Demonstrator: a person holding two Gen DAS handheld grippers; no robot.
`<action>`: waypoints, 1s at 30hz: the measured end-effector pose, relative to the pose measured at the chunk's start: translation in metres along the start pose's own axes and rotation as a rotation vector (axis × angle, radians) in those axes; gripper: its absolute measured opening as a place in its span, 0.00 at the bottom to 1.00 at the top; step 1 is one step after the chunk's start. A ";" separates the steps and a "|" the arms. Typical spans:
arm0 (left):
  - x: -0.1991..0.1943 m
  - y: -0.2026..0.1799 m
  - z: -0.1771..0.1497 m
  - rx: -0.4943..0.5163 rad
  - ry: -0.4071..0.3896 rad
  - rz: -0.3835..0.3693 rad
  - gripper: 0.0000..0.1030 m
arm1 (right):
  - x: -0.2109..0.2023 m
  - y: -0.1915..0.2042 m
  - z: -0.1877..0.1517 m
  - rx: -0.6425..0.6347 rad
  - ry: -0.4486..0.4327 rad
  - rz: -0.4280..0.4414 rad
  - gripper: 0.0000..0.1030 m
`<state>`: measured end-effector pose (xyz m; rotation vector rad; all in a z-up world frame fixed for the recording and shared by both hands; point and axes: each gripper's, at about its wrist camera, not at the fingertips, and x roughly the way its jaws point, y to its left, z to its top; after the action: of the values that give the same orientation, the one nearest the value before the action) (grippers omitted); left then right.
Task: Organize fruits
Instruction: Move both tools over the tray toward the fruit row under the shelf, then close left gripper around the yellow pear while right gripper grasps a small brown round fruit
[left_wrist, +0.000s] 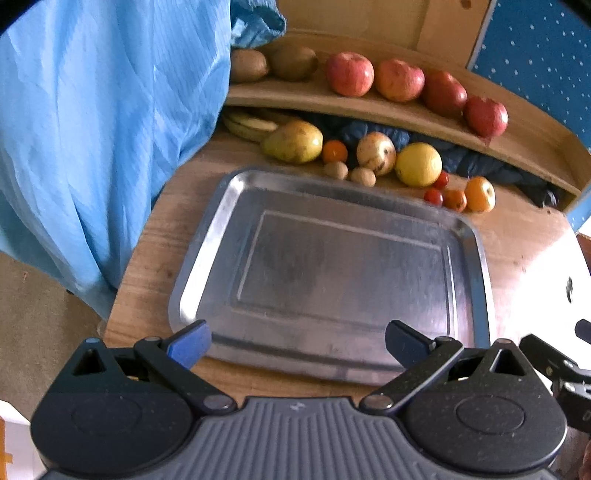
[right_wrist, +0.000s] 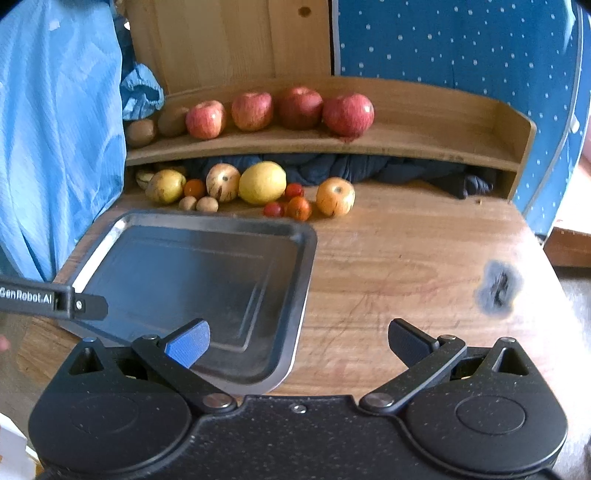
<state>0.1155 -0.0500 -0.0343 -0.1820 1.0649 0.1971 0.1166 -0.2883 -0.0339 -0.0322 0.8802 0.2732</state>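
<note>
While you hold both tools low over the near edge of the tabletop (right_wrist: 406, 258), the stock reads as follows.

Left gripper (left_wrist: 297, 345): jaws spread wide, nothing between them, over the near rim of the metal tray (left_wrist: 207, 258).

Right gripper (right_wrist: 299, 343): jaws likewise released and empty, over the tray's near right corner and the bare wood beside it.

Metal tray: holds nothing; sits toward the tabletop's left edge, its far rim just short of the loose fruit.

Wooden shelf (right_wrist: 424, 138), along the far edge: four red apples (right_wrist: 301, 107) in a row, with two kiwis (right_wrist: 140, 132) at the left end.

Under and before the shelf, on the tabletop: bananas (left_wrist: 247, 123) at far left, a pear (left_wrist: 295, 142), a lemon (left_wrist: 419, 164), a speckled apple (right_wrist: 222, 181), an orange-yellow fruit (right_wrist: 335, 196), several small red and orange tomatoes (right_wrist: 293, 191), two small brown round fruits (right_wrist: 207, 204).

Dark blue cloth (right_wrist: 406, 170): bunched beneath the shelf behind the fruit.

Light blue fabric (left_wrist: 92, 129): hangs at the left edge.
</note>
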 end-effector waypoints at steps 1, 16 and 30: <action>-0.001 -0.001 0.003 -0.003 -0.007 0.007 1.00 | 0.000 -0.002 0.002 -0.003 -0.007 0.002 1.00; 0.002 0.012 0.047 -0.001 -0.028 0.056 1.00 | 0.012 0.003 0.025 -0.015 -0.035 0.048 1.00; 0.050 0.035 0.114 0.044 -0.022 0.003 1.00 | 0.056 0.057 0.054 -0.113 -0.008 0.101 1.00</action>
<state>0.2272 0.0153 -0.0266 -0.1387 1.0471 0.1783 0.1769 -0.2129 -0.0380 -0.0917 0.8592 0.4174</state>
